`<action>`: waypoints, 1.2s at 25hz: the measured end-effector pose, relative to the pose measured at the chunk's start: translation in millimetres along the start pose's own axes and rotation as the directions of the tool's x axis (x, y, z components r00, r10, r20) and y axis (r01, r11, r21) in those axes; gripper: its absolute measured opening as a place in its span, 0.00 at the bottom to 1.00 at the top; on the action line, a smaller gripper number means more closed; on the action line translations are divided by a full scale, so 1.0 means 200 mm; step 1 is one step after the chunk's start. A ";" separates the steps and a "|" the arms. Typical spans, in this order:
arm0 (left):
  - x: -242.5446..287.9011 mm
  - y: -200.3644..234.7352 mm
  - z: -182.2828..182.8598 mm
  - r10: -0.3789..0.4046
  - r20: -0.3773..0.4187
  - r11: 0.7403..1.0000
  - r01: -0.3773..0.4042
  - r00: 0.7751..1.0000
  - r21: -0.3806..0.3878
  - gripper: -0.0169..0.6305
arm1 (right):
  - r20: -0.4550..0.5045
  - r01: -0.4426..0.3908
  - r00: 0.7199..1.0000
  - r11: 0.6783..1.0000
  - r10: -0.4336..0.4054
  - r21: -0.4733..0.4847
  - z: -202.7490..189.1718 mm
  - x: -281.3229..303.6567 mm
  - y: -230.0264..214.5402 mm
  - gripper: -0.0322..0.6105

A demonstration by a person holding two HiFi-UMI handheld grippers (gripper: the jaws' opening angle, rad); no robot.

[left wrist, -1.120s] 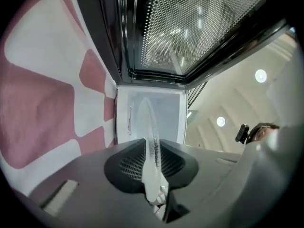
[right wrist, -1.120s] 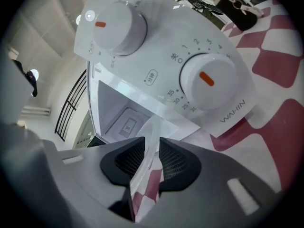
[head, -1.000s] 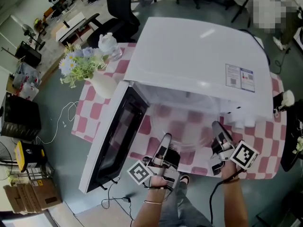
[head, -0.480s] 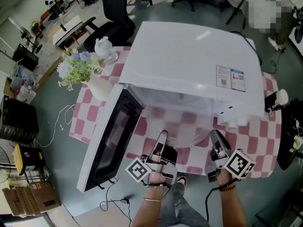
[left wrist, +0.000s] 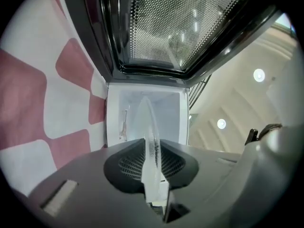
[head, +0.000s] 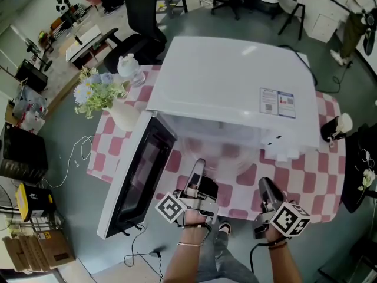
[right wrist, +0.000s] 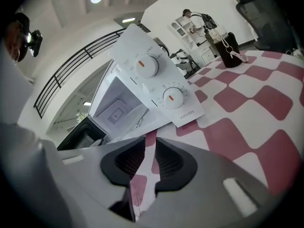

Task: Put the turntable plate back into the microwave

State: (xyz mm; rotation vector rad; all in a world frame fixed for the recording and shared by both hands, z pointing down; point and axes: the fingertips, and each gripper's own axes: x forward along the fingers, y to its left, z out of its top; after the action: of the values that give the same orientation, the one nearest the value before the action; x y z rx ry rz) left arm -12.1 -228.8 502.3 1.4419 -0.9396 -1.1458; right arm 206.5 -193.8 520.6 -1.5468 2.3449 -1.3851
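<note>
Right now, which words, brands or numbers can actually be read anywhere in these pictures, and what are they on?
"WAHIN": on the microwave control panel, below the lower dial.
Print on the sticker on the microwave's top: too small to read.
Marks around both dials: too small to read.

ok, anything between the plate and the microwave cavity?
Nothing visible. The door is swung wide open to the left in the head view. The left gripper holds the turntable plate by its rim just in front of the microwave opening, and the part of the cavity that shows looks bare.
</note>
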 end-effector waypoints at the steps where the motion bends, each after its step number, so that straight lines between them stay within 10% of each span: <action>1: 0.01 0.00 0.00 -0.002 0.002 1.000 0.002 1.000 -0.001 0.11 | -0.005 0.010 1.000 1.000 -0.010 -0.008 -0.01 -0.01 -0.01 0.17; 30: 0.32 0.08 0.12 0.003 0.065 1.000 -0.002 0.998 -0.013 0.11 | -0.077 0.153 0.984 0.986 -0.158 -0.062 -0.17 -0.10 -0.12 0.07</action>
State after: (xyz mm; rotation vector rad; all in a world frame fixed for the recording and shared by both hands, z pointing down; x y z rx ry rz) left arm -20.6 -298.2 506.9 1.3996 -0.9772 -1.2012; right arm 218.9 -158.5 548.1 -1.7561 2.3738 -1.4515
